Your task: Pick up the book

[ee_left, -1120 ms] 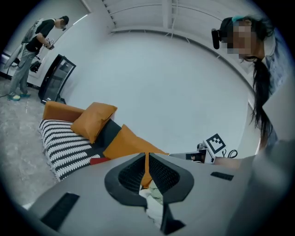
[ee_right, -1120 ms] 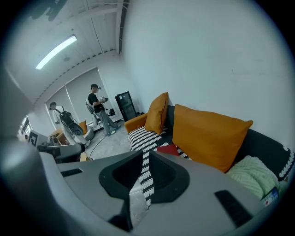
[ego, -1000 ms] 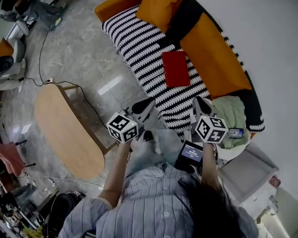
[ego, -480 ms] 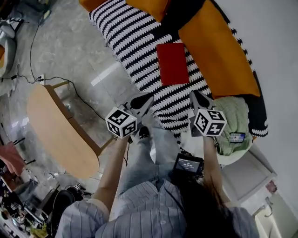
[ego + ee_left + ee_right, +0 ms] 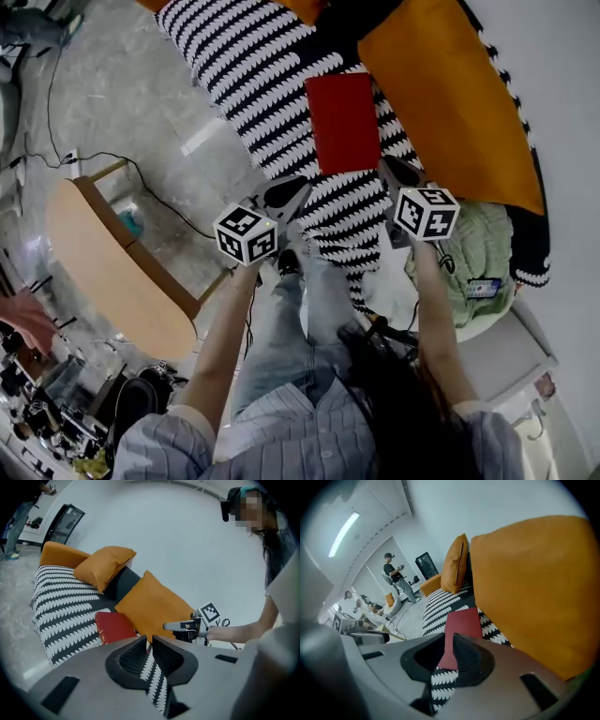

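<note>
**Both grippers clenched, book untouched on sofa**

Living rm w/ grey stone floor (image 5: 122,103). A sofa (image 5: 244,47) w/ a black-and-white striped cover runs along the wall, w/ orange cushions (image 5: 450,103) at its back. The red book (image 5: 343,122) lies flat and closed on the striped seat, just beside the big cushion.

Left gripper (image 5: 286,192) hangs over the seat's front edge, near the book's lower-left corner but apart from it. Its jaws are pressed nearly together, nothing btwn them. Right gripper (image 5: 396,172) sits near the book's lower-right corner, close to the cushion, also not touching. Its jaws are clenched and empty. Both point twd the book.

A wooden oval table (image 5: 112,272) stands on the floor at left. A green knitted blanket (image 5: 483,248) lies at the sofa's end, right of the right gripper.
</note>
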Demonstrator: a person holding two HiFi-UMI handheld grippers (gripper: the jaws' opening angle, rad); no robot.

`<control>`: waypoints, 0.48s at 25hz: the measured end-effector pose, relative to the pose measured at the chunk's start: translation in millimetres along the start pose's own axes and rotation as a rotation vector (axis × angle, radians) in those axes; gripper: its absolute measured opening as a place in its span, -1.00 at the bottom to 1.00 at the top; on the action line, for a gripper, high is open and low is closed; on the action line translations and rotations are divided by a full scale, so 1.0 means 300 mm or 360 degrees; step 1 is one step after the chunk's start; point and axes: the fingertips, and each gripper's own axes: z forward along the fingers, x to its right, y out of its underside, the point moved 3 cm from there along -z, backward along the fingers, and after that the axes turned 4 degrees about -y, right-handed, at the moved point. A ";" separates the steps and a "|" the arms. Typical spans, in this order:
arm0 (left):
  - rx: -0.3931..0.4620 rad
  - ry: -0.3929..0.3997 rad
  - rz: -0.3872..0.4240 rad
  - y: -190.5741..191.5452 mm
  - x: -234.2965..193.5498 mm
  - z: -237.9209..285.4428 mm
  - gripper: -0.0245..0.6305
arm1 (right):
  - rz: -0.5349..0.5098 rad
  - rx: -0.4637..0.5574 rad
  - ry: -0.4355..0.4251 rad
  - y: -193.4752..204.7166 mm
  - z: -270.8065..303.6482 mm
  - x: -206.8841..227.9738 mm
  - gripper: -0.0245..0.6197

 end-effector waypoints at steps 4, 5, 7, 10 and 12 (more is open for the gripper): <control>-0.0081 -0.0015 -0.0058 0.028 -0.103 0.078 -0.70 | -0.0019 -0.0111 -0.0010 0.027 0.130 0.076 -0.76; -0.0093 -0.0020 -0.0072 0.049 -0.130 0.105 -0.65 | -0.0020 -0.0123 -0.0002 0.048 0.160 0.107 -0.75; -0.0110 -0.0030 -0.0106 0.096 -0.172 0.161 -0.59 | -0.0005 -0.0149 0.0003 0.093 0.207 0.172 -0.70; -0.0150 -0.0045 -0.0151 0.112 -0.205 0.244 -0.49 | 0.0025 -0.0176 -0.0008 0.100 0.245 0.247 -0.53; -0.0178 -0.0049 -0.0185 0.089 -0.223 0.293 -0.42 | 0.0026 -0.0183 -0.0020 0.068 0.265 0.274 -0.50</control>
